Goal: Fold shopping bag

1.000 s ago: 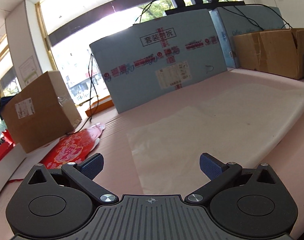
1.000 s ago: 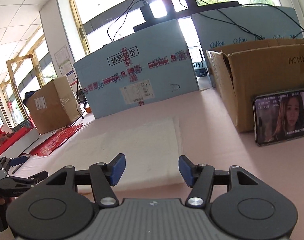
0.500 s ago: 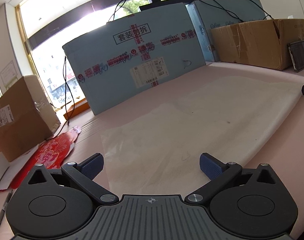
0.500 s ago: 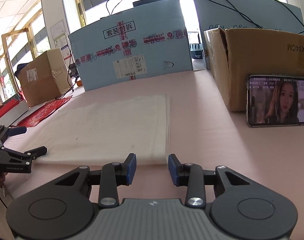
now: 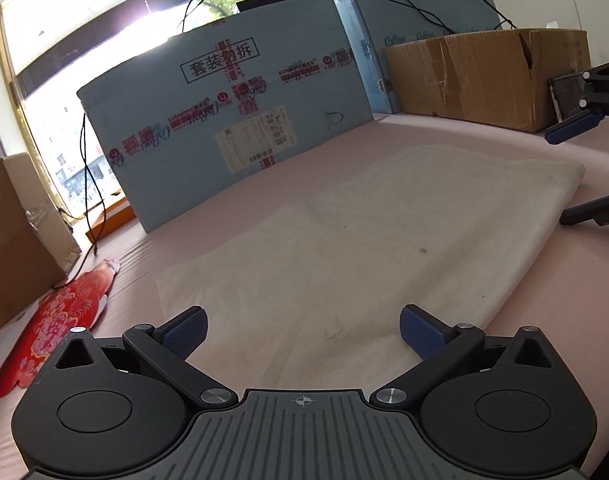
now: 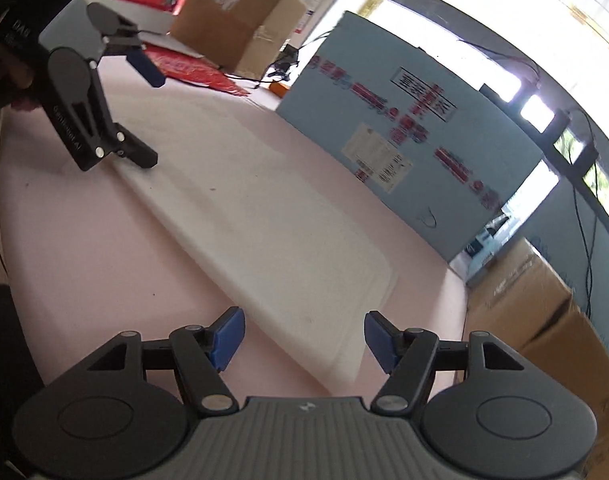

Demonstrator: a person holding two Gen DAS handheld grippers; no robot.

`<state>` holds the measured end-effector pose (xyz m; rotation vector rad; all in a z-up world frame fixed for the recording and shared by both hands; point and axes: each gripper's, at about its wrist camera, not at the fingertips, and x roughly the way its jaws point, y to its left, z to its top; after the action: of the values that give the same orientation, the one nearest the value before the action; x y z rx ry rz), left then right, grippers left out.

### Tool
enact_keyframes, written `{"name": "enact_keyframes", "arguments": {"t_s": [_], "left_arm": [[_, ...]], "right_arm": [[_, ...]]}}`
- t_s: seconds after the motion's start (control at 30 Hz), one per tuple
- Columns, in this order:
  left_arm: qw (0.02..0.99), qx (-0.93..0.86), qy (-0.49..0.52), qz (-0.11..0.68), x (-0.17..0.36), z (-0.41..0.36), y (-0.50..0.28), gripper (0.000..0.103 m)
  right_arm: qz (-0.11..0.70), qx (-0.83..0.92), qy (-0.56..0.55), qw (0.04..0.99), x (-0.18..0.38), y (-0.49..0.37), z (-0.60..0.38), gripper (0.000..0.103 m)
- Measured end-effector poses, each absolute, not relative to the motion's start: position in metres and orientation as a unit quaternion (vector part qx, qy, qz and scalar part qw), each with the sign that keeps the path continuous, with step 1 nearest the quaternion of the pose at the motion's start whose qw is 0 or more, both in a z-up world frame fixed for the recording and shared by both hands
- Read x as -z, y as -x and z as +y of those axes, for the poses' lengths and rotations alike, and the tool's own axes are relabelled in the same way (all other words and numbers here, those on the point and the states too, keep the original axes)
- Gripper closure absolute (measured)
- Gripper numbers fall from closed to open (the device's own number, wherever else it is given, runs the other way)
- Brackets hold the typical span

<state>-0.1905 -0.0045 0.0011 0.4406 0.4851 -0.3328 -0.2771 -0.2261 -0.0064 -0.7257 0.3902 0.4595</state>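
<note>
While the off-white, flat fabric shopping bag lies spread on the pink padded table | left gripper: jaws wide, empty | right gripper: jaws wide, empty | handling: likely light, limp, non-fragile | grasp: near-edge corners.

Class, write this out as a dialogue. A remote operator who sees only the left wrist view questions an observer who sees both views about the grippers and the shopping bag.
Operator: Is the right gripper open?
Observer: Yes. Its own camera shows the right gripper with jaws wide apart and a corner of the shopping bag lying just ahead, between them.
Operator: How does my gripper look from the other side?
Observer: The left gripper is open too, with its lower finger down at the bag's far end. I cannot tell whether it touches.
</note>
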Motion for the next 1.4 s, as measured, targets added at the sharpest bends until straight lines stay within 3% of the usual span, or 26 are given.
{"name": "enact_keyframes", "arguments": {"t_s": [0.1,0.23,0.27,0.43,0.63,0.73,0.8,0.87,1.03,1.07,1.17,1.3,1.37,1.4], "left_arm": [[0.936,0.168,-0.197,0.24,0.0,0.0,0.189,0.0],[0.935,0.185,-0.213,0.214,-0.005,0.003,0.196,0.0],[0.934,0.201,-0.223,0.193,-0.009,0.003,0.204,0.0],[0.908,0.286,-0.282,0.12,-0.017,0.001,0.235,0.0],[0.893,0.309,-0.294,0.145,-0.009,0.012,0.239,0.006],[0.896,0.31,-0.262,0.18,-0.005,0.029,0.229,0.023],[0.894,0.33,-0.219,0.208,-0.004,0.041,0.219,0.051],[0.89,0.358,-0.158,0.236,-0.004,0.055,0.209,0.066],[0.876,0.39,0.022,0.285,0.003,0.09,0.185,0.072],[0.875,0.385,0.043,0.291,0.006,0.095,0.182,0.078],[0.873,0.378,0.084,0.297,0.011,0.106,0.178,0.079],[0.869,0.377,0.11,0.3,0.015,0.111,0.176,0.08],[0.873,0.376,0.108,0.292,0.012,0.109,0.179,0.079],[0.877,0.376,0.1,0.283,0.009,0.107,0.182,0.073]], "right_arm": [[0.158,-0.244,0.416,0.862,0.011,0.277,-0.201,0.051],[0.134,-0.286,0.486,0.815,0.021,0.279,-0.181,0.09],[0.14,-0.294,0.484,0.812,0.02,0.277,-0.18,0.091],[0.181,-0.335,0.384,0.841,-0.001,0.262,-0.196,0.093],[0.229,-0.353,0.255,0.87,-0.024,0.252,-0.231,0.096],[0.255,-0.362,0.189,0.876,-0.031,0.246,-0.253,0.096],[0.271,-0.367,0.159,0.876,-0.031,0.244,-0.265,0.096],[0.284,-0.37,0.139,0.874,-0.03,0.241,-0.273,0.095],[0.31,-0.384,0.109,0.863,-0.029,0.228,-0.286,0.086],[0.318,-0.384,0.109,0.86,-0.029,0.225,-0.29,0.077],[0.34,-0.37,0.123,0.856,-0.022,0.221,-0.302,0.06],[0.375,-0.372,0.122,0.84,-0.013,0.209,-0.314,0.069],[0.384,-0.374,0.105,0.837,-0.015,0.202,-0.32,0.09],[0.388,-0.379,0.101,0.834,-0.016,0.2,-0.321,0.091]]}}
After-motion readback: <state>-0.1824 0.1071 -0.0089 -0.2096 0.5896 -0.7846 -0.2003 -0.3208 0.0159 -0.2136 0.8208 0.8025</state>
